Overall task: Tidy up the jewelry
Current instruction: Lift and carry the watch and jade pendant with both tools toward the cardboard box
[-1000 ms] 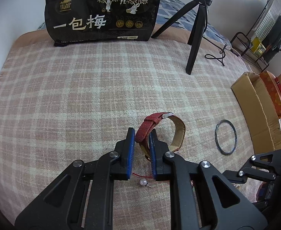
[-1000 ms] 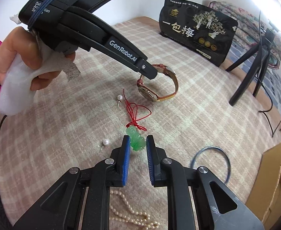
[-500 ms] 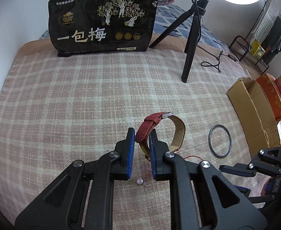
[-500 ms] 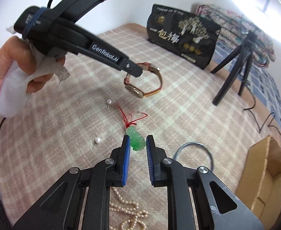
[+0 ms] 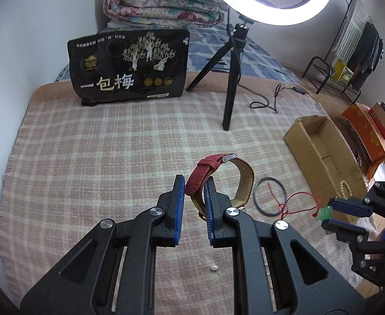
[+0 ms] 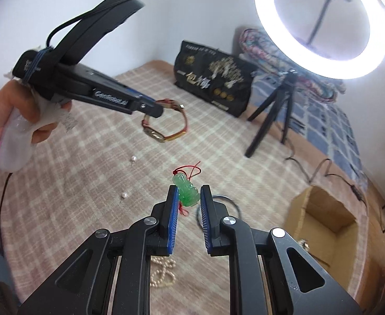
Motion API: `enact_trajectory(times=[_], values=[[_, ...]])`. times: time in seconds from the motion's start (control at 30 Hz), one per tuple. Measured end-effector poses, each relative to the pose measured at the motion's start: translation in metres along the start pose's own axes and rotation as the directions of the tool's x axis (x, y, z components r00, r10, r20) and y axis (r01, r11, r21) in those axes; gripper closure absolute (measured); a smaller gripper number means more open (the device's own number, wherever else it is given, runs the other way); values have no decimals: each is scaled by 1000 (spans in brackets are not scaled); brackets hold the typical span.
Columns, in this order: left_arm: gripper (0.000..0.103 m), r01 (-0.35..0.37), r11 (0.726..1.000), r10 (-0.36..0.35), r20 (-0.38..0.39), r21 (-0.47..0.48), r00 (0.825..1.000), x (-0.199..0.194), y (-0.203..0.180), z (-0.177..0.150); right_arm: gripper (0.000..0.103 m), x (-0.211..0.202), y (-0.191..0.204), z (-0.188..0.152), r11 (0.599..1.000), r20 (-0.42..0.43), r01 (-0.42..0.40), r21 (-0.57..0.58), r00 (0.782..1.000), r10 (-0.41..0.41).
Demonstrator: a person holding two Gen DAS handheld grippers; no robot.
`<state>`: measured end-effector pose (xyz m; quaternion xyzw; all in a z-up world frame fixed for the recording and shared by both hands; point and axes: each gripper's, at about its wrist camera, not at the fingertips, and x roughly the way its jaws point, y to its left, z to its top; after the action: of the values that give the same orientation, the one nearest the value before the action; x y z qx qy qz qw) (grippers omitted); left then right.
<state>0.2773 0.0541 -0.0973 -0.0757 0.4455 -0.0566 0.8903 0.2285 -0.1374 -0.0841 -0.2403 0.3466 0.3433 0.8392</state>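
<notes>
Surface: pink-and-cream checked blanket [image 5: 92, 157] spread over a bed, its fringed left edge close to the white wall; the wide middle stretch lies bare.
Far edge: black snack bag [image 5: 129, 67] stands upright at the back; ring light tripod [image 5: 231, 78] has its feet on the blanket to the bag's right, a cable trailing off beside it.
Right edge: open cardboard box [image 5: 321, 152] sits just past the blanket's right side.
Left gripper [image 5: 193, 204]: narrowly parted jaws clamp the red strap of the watch [image 5: 218, 178], lifted clear of the blanket, loop hanging free.
Right gripper [image 6: 188, 202]: jaws pinch the green jade pendant [image 6: 186, 190] in the air, its red cord [image 6: 190, 170] dangling.
Below the grippers: dark bangle [image 5: 269, 197] flat on the blanket near the box; two loose pearl studs [image 6: 133, 158] well apart from each other; pearl necklace [image 6: 163, 273] partly hidden under the right gripper.
</notes>
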Motion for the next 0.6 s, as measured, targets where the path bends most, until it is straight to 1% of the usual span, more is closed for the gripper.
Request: enact_trajectory(times=[0.23,0.37,0.5,0.6], values=[[90,50,999,-50,50,6,997,-35,-30,-2,88,-48,-18,-8,996,48,78,46,996,-80],[90,79,997,-80,74,24,994,-50,-54,-4,88,-67,-29,-15,990,61,119,69,990,-123],[90,110,993,-114,91,50,989,-60,-81,-6,88,-86,-42,-24,982,71,162,99,983,-169],[90,138,988,-143,86,69,986,-60,-101,-9,88,-97,-55,-33,973,70,192,127,977,-202]])
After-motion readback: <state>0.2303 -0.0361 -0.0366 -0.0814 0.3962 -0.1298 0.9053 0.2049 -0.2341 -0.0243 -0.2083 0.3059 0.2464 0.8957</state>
